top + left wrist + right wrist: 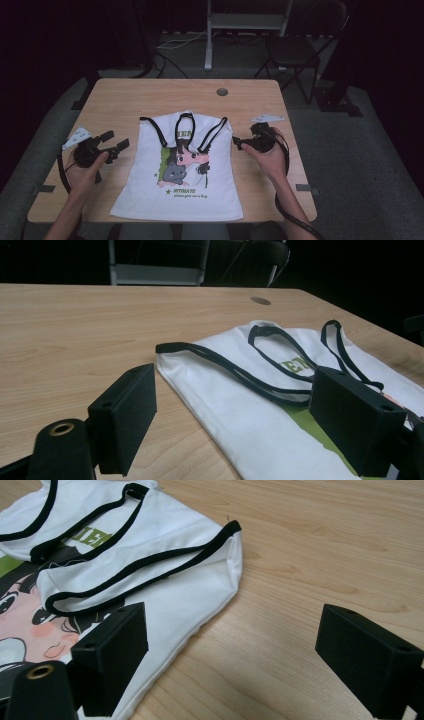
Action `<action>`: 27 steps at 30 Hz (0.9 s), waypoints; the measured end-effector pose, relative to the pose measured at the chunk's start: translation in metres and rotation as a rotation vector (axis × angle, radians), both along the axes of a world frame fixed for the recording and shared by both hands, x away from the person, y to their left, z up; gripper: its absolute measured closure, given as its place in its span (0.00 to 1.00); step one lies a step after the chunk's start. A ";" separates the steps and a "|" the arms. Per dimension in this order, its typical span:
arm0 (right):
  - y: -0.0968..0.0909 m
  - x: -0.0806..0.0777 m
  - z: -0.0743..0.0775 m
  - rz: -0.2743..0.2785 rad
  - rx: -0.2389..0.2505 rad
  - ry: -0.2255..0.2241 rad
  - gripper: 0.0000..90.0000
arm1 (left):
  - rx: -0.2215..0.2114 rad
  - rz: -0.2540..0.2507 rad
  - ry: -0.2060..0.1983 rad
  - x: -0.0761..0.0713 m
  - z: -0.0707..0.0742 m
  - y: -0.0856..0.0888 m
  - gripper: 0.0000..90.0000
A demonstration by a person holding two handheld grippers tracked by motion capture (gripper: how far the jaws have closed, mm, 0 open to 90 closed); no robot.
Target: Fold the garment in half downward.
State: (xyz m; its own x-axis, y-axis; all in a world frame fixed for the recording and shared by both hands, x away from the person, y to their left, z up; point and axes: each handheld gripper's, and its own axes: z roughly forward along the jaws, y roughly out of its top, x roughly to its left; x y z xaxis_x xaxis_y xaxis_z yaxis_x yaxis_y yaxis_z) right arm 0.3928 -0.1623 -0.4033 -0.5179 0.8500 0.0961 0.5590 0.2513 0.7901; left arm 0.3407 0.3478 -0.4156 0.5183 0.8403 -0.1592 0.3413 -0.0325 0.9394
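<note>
1. The white tank top (180,170) lies flat mid-table (125,95), straps far, hem near.
2. Left gripper (114,141), wide open and empty, should bite the left armhole corner.
3. Right gripper (241,142), also wide open and empty, should mirror it, so the fold stays even.

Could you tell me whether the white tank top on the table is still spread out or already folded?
Partly folded: the white, black-trimmed tank top lies flat on the wooden table, hem spread, but its shoulder straps are turned down over the chest.

The white tank top (177,165) bears "INTIMATE" in green below its cartoon print, near the hem; a smaller line under it is too small to read.
</note>
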 end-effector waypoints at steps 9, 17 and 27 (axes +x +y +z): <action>-0.002 0.003 -0.006 -0.004 -0.001 0.012 0.14 | -0.004 0.010 0.004 0.001 -0.002 0.001 0.21; -0.001 0.011 -0.008 -0.003 0.003 0.029 0.15 | 0.004 0.027 0.018 0.012 -0.001 0.004 0.21; 0.019 0.060 0.002 0.013 -0.013 0.088 0.15 | 0.024 0.017 0.125 0.085 0.010 0.000 0.21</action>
